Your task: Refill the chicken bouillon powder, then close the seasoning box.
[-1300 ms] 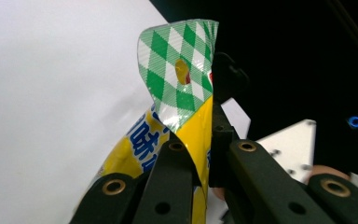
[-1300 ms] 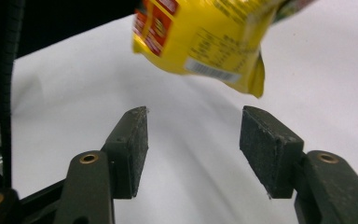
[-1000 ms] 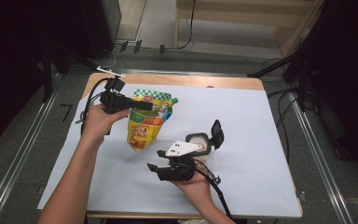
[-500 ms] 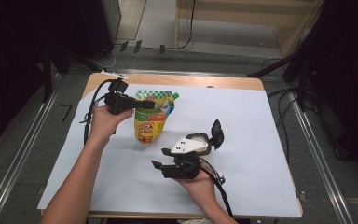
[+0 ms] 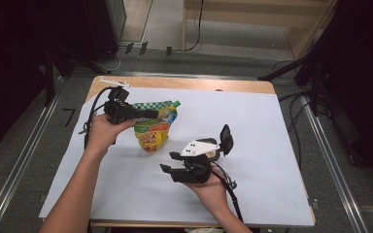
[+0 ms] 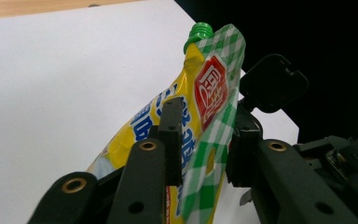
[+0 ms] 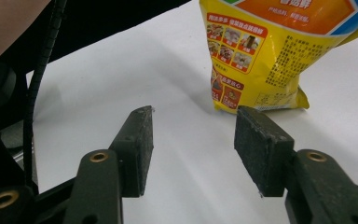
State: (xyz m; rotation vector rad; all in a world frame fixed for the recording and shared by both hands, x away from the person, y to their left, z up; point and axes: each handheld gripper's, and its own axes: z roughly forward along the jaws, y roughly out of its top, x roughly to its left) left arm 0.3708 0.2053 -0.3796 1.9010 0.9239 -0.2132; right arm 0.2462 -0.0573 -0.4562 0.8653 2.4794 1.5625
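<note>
Things counted: I see one pouch, two hand-held grippers and one desk under a single white sheet.
Pouch: yellow with a green-checked top and one green cap; it sits left of centre in the high view, its foot resting on the sheet and its top raised.
Left hand-held gripper: upper left of the high view, reaching in over the pouch's top. In the left gripper view the checked edge stands between my two jaws; one pad lies against the yellow face, the other stands just off the checked side. The jaws have just been opening, so I read the grip as released.
Right hand-held gripper: lower centre of the high view, near the pouch but apart from it. In the right gripper view both pads stand apart above bare sheet, nothing between them, though the jaws have just been closing a little.
</note>
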